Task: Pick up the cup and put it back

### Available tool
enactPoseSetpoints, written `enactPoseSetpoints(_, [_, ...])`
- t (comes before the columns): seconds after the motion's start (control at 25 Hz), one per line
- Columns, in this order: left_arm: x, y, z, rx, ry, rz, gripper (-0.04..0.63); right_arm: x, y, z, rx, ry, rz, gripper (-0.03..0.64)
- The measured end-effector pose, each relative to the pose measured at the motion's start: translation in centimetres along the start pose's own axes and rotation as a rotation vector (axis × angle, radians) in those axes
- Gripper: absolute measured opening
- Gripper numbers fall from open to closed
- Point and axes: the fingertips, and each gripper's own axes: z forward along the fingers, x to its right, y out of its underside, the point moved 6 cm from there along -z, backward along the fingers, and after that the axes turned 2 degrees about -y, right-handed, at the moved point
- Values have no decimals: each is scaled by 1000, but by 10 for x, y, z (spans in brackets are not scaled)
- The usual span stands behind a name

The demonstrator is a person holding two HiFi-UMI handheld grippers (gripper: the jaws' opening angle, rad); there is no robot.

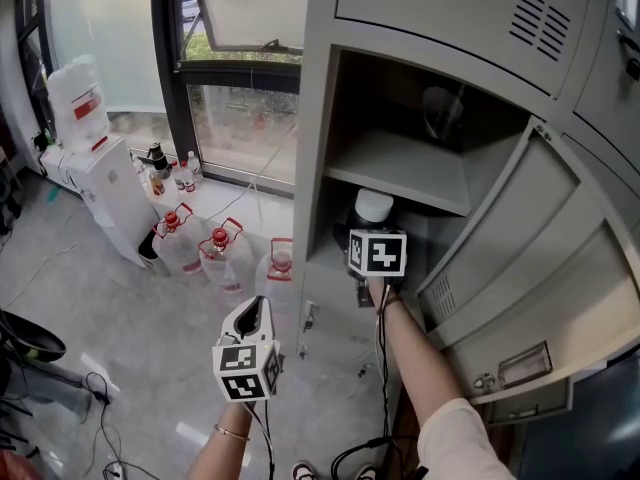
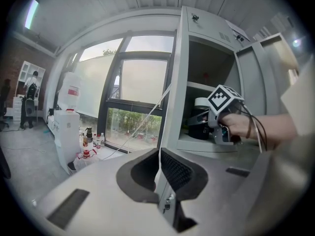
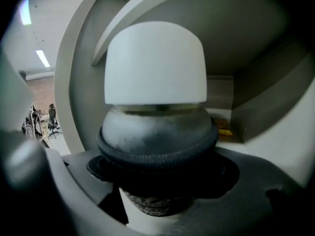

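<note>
The cup (image 3: 156,132) has a white domed lid, a dark ribbed sleeve and a pale patterned base. It stands upright in the lower compartment of a grey locker (image 1: 400,173), under the shelf, and its white lid (image 1: 374,206) shows from the head view. My right gripper (image 3: 157,181) reaches into that compartment with its jaws set wide around the cup's sleeve, pads pressed against it. From the left gripper view, the right gripper (image 2: 203,124) and the hand behind it sit at the locker opening. My left gripper (image 1: 257,310) hangs lower left, outside the locker, shut on nothing.
The locker's door (image 1: 520,258) swings open to the right of my right arm. A water dispenser (image 1: 95,158) and several red-capped water jugs (image 1: 215,253) stand on the floor by the window. Cables lie on the floor at the left.
</note>
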Motion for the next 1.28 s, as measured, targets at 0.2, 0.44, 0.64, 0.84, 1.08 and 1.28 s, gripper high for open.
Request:
enactPoseSetpoints(0.2, [-5,10,6,15,-17,9,15,5,-1,6,14,13,0,422])
enactPoseSetpoints(0.44, [-7,17,11,12,-26,8,15,9,-5,15,18,11,-6,422])
enactPoseSetpoints(0.64, [-2,22,13,2,-17,1,15,10,-5,17,31,-1,-6,425])
enactPoseSetpoints(0.84, [2,22,13,-1,-12,-1,15,9,-5,17,26,4,-8,425])
enactPoseSetpoints(1.08, [2,17,8,4,-17,9,15,9,-5,8,20,48,-37,425])
enactPoseSetpoints(1.28, [8,5,1,3,-9,-9,15,6,-4,-5,23,36,-22,425])
